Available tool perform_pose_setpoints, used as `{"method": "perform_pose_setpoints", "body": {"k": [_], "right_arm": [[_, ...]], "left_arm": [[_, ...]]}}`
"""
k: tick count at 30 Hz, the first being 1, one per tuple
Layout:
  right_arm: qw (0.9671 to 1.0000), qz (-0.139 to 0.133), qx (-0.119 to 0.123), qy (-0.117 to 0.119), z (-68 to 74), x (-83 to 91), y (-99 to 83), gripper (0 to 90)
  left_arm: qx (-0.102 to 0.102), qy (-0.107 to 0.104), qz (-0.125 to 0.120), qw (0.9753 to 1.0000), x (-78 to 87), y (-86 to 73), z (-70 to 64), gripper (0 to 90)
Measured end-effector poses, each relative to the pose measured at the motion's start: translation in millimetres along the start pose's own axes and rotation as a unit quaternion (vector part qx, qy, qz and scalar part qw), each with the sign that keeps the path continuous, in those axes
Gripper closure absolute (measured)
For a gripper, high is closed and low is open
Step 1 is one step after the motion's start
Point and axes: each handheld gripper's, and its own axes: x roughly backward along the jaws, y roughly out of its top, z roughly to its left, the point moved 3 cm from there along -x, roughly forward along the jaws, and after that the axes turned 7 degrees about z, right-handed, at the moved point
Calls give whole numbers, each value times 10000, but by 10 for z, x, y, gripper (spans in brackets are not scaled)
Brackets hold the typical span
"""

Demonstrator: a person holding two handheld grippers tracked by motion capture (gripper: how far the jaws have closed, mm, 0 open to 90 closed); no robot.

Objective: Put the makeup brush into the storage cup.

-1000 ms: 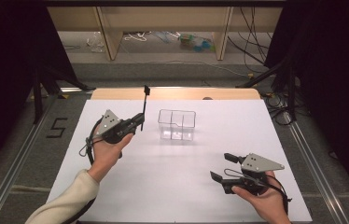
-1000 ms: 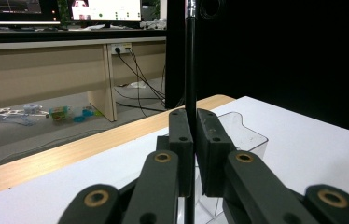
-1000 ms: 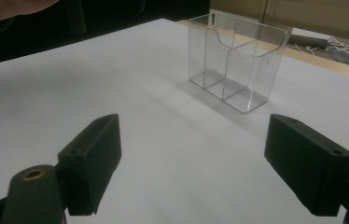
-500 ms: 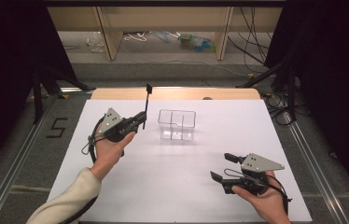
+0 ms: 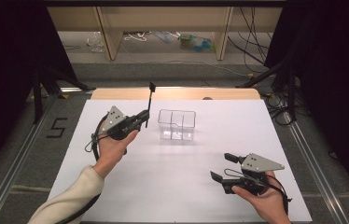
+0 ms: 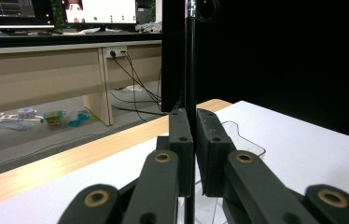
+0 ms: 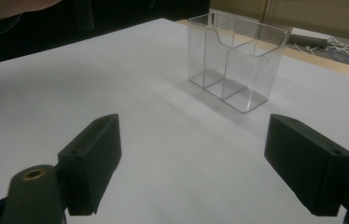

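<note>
A thin black rod (image 5: 150, 100) stands nearly upright, and my left gripper (image 5: 143, 116) is shut on its lower part, left of the clear box. In the left gripper view the rod (image 6: 190, 56) rises between the closed jaws of that gripper (image 6: 194, 122). The clear plastic box (image 5: 177, 123) has two compartments and stands in the middle of the white table sheet (image 5: 163, 186); both compartments look empty. My right gripper (image 5: 220, 166) rests open near the front right, with nothing between its jaws. From the right gripper view the box (image 7: 235, 60) stands ahead of the wide-apart jaws of my right gripper (image 7: 200, 163).
The table's wooden far edge (image 5: 177, 93) runs behind the sheet. Beyond it are desk legs, cables and litter on the floor (image 5: 191, 42). Metal rails (image 5: 18, 154) flank the table on both sides. Bare white sheet lies between the two grippers.
My left gripper and the rod have drifted slightly to the right and away from me. The right gripper and the box have not moved.
</note>
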Motion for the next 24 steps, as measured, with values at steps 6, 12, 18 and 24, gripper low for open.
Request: {"method": "perform_pose_setpoints", "body": {"k": [6, 12, 18, 24], "right_arm": [[10000, -76, -3, 36, 3, -14, 2, 199], [10000, -59, 1, 28, 2, -11, 1, 199], [10000, -70, -2, 36, 3, -13, 1, 199], [10000, 4, 2, 12, 1, 0, -1, 199]], "left_arm": [[-13, -21, -15, 10000, -20, 18, -9, 855], [38, -44, -46, 10000, -44, 34, -20, 855], [21, -45, -65, 10000, -56, 57, -23, 855], [-8, -42, -71, 10000, -69, 76, -23, 854]]}}
